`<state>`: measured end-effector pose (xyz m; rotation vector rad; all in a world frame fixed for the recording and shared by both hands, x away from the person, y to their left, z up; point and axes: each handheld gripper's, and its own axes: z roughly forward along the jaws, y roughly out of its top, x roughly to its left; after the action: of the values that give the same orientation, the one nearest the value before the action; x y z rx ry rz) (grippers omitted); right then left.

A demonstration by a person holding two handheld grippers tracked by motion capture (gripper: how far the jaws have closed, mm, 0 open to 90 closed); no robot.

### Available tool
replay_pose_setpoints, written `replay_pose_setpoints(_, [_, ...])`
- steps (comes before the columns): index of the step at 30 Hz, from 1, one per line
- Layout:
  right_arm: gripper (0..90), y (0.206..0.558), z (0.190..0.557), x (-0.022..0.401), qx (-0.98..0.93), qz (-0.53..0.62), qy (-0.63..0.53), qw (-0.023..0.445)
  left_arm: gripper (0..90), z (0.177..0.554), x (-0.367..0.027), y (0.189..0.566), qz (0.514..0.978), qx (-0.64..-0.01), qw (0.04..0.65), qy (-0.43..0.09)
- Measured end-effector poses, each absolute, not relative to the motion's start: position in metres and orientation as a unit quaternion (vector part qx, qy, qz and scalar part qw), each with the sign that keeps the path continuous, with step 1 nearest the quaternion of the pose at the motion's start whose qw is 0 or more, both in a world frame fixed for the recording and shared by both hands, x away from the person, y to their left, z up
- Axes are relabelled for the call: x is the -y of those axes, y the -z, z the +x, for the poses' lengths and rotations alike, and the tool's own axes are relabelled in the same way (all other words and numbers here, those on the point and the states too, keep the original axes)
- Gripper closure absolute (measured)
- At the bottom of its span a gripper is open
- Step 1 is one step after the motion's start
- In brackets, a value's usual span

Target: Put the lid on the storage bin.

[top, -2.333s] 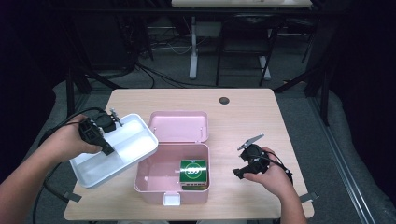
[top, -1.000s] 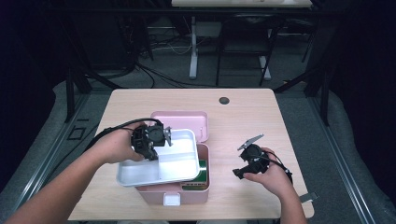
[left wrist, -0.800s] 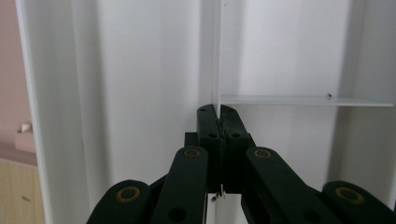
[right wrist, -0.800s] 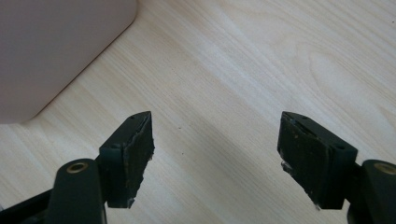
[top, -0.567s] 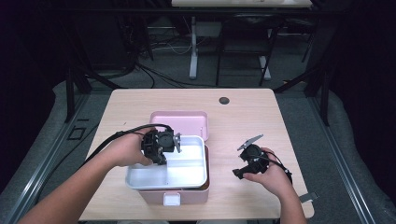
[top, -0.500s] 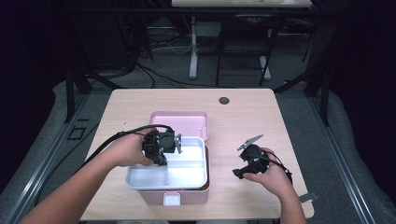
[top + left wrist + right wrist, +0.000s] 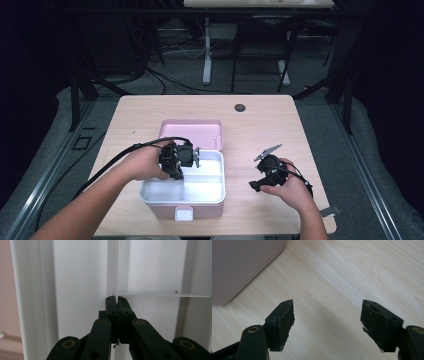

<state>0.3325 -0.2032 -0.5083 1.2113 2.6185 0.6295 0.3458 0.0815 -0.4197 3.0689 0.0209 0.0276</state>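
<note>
White tray (image 7: 200, 182) now apparently seated lower in pink box (image 7: 165, 212).

No text, label, brand, number or sign could be read anywhere: the white tray (image 7: 200, 182), the pink box (image 7: 192, 134) and the wooden table (image 7: 260, 125) bore no legible markings.

Bright table amid dark surroundings; soft shadows, slight blur.
</note>
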Motion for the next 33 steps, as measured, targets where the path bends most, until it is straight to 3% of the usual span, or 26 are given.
replay_pose_setpoints(27, [26.8,0.510,0.334,0.201,-0.884,0.408,-0.206,0.098,88.7,0.347,-0.070,0.439,1.000,-0.010,0.007,-0.006])
replay_pose_setpoints(33, [30.2,0.511,0.336,0.201,-0.877,0.414,-0.216,0.113,88.4,0.347,-0.070,0.440,1.000,-0.008,0.005,-0.006])
